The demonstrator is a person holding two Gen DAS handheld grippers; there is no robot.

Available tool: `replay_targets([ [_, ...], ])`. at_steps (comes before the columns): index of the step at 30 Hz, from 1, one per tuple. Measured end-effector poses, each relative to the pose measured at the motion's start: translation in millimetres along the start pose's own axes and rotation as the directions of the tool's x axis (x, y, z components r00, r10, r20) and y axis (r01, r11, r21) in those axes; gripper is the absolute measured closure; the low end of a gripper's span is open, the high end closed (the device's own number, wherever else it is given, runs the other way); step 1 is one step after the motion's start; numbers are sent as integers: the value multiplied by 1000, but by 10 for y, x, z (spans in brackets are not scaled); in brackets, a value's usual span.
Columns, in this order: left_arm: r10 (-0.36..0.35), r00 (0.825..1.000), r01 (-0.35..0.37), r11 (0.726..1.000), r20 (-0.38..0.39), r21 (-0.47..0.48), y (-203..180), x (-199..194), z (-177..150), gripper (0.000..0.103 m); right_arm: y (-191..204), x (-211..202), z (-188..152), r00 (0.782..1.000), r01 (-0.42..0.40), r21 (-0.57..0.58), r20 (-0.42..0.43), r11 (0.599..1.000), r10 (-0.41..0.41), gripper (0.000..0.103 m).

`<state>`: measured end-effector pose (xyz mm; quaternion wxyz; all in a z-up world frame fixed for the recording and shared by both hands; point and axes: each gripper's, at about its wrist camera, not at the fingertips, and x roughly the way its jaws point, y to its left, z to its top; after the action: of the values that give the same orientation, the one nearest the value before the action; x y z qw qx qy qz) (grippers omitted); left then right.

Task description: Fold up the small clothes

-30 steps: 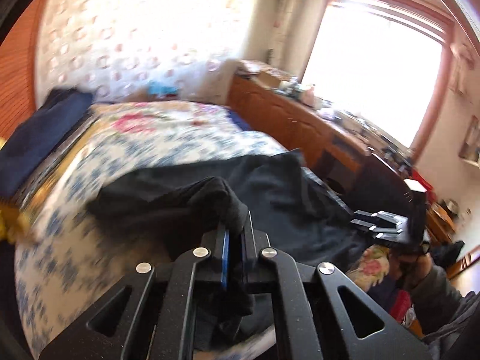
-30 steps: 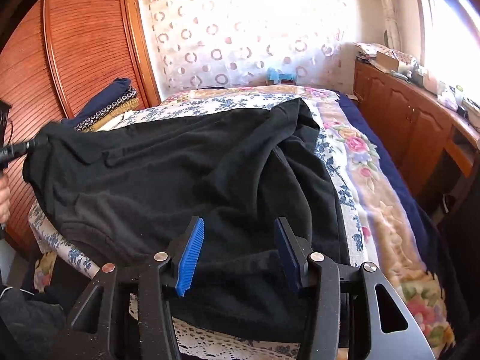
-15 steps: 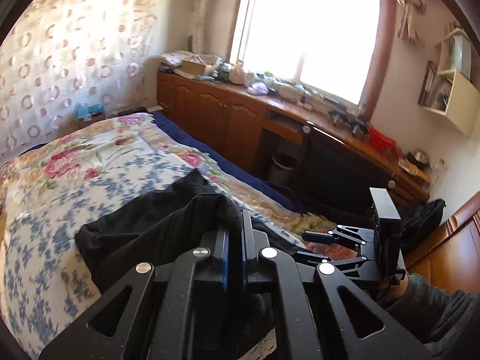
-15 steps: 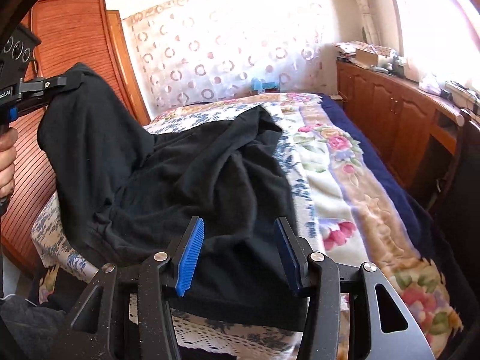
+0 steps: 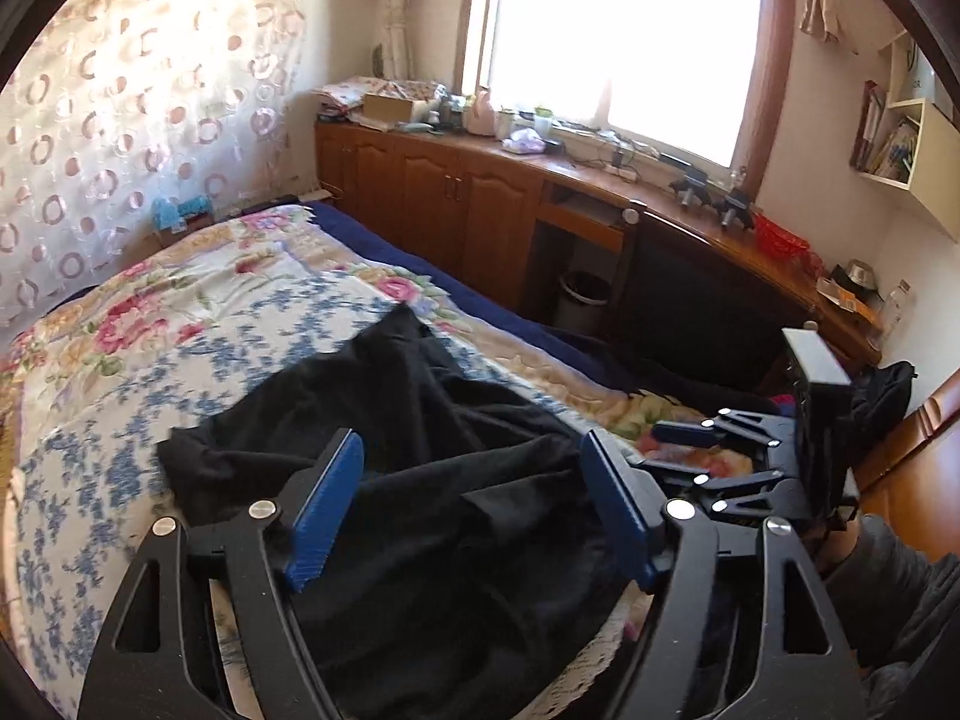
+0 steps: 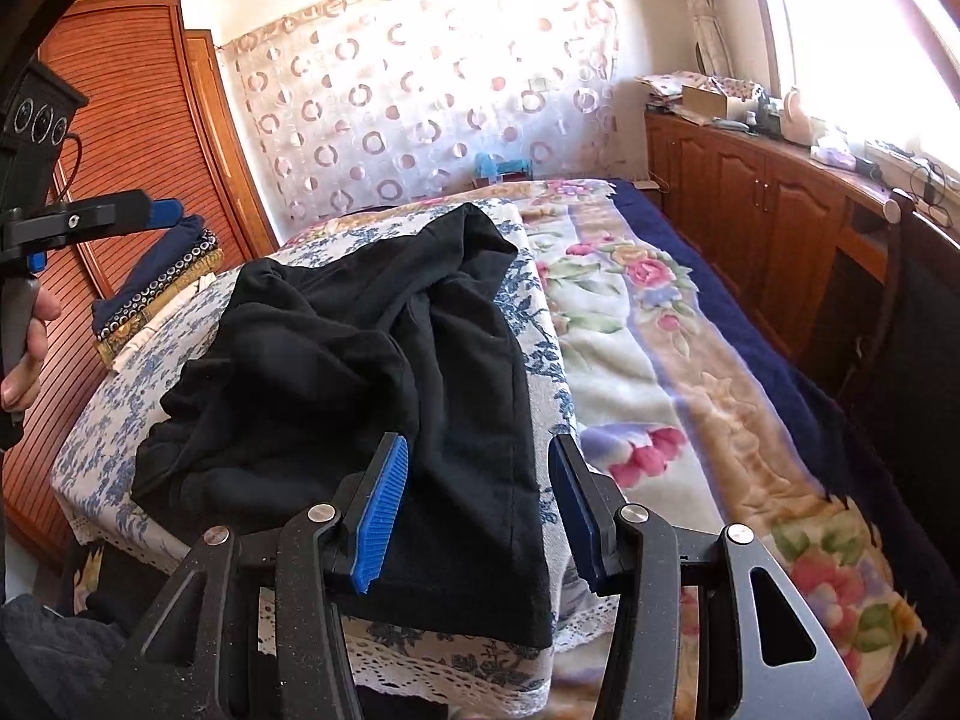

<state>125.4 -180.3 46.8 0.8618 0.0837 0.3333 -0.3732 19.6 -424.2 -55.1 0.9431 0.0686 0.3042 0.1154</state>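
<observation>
Left tongs (image 5: pixel 471 504) just popped apart, nothing pinched. Black garment (image 6: pixel 372 360) lies crumpled on the bed (image 6: pixel 660 360), right under and ahead of them, running away lengthwise. Right tongs (image 6: pixel 477 510) apart too, over its near hem.

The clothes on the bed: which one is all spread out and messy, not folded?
The black garment, lying crumpled across the bed's near end. The folded stack beside the wardrobe is neat, dark blue on top.

The black garment's (image 6: pixel 372 360) near hem is hidden behind the right gripper's fingers (image 6: pixel 381 516).
</observation>
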Motion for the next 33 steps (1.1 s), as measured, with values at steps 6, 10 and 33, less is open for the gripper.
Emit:
replay_targets([
  [6, 122, 992, -121, 991, 12, -61, 409, -231, -313, 25, 127, 24, 107, 1000, -25, -45, 9, 999, 26, 52],
  [10, 174, 985, -173, 979, 1, -107, 665, -372, -556, 25, 325, 111, 215, 998, -62, -89, 10, 994, 63, 52],
  [33, 330, 943, -304, 907, 44, -293, 1334, -1034, -1349, 25, 2047, 1523, 497, 907, -389, -372, -313, 843, 281, 52],
])
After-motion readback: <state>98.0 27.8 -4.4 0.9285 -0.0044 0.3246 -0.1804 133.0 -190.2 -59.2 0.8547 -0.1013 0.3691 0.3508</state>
